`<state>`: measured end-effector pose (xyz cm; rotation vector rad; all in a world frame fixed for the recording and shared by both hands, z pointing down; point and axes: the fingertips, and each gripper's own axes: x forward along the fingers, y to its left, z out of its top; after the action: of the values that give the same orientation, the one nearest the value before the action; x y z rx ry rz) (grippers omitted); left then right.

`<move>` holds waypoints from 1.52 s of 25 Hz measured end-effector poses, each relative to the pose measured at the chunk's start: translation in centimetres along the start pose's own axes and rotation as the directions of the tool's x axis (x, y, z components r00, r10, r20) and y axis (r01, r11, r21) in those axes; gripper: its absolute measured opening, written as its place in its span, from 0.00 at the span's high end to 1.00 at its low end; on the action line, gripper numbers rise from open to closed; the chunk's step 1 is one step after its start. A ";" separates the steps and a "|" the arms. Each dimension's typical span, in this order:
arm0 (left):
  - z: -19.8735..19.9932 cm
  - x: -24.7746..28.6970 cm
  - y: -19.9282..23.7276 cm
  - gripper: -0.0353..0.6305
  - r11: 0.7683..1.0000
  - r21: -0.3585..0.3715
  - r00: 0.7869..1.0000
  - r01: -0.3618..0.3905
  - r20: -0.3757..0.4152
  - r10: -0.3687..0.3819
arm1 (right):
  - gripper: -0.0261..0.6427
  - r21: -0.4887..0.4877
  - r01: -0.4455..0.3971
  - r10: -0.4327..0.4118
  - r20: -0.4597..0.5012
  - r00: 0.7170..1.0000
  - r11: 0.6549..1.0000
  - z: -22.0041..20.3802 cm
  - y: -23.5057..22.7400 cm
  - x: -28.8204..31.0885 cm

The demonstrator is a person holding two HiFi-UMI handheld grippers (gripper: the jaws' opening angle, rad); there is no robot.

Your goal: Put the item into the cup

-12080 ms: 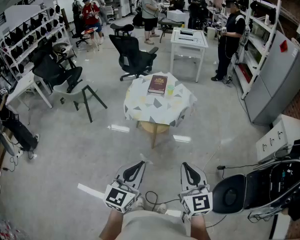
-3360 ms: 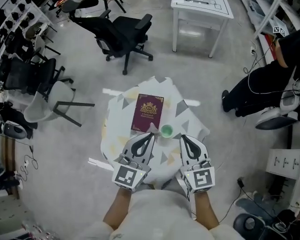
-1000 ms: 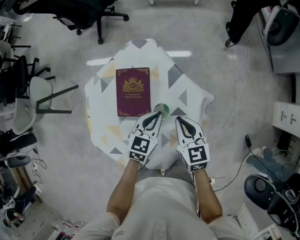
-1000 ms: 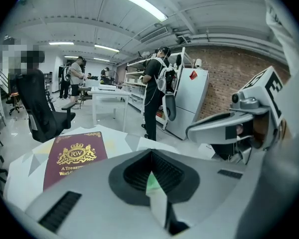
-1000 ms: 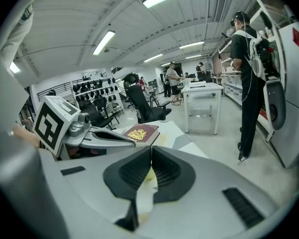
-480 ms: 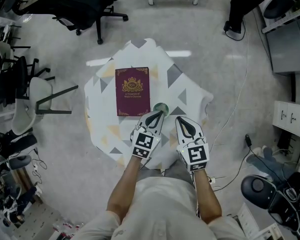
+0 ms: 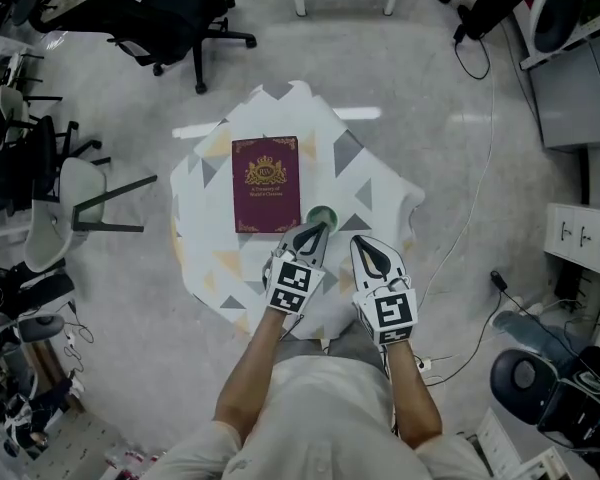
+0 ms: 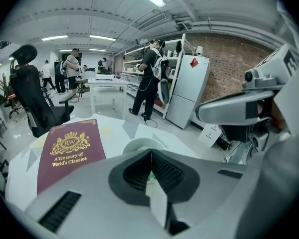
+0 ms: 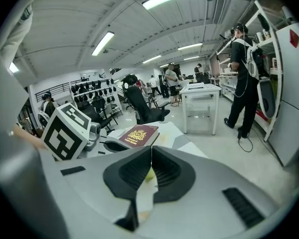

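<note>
Several black chairs (image 7: 170, 13) stand at the far left and upper left of the head view, well apart from the small table (image 7: 380, 183), which is draped in a pale cloth with grey and yellow triangles. On the left half of the table lies a maroon book (image 7: 267, 184), flat, cover up, with a gold crest and gold lettering (the left gripper view reads it as "A Treasury of World's Classics"). Just beside the book's near right corner stands the green cup (image 7: 321, 215), upright with its mouth open to the ceiling. The left gripper (image 7: 314, 231) hangs over the near edge of the table with its tips just short of the cup; in its own view the two jaw tips meet, nothing is pinched between them, and the cup's rim shows right beyond them. To its right, near but not touching, the right gripper (image 7: 365, 242) also points across the table, to the right of the cup, and its jaw tips are likewise pressed together. Through the gap behind those tips a small yellow-green patch (image 9: 149, 174) shows; I cannot tell whether it is an item or part of the cloth. Farther right a dark cable (image 7: 480, 168) trails over the grey floor towards a grey cabinet (image 7: 570, 88).
</note>
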<state>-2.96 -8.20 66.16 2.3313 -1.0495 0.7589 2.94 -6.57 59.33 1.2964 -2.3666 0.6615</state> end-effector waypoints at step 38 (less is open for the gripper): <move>8.8 -12.8 -2.5 0.81 0.995 0.066 0.961 -0.072 0.272 0.051 | 0.94 -0.111 0.068 -0.049 0.167 0.985 0.992 6.5 3.8 -8.2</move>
<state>-5.55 -5.49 50.91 2.5295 -1.2322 0.5190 3.33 -2.79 48.80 1.4124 -2.4446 0.4066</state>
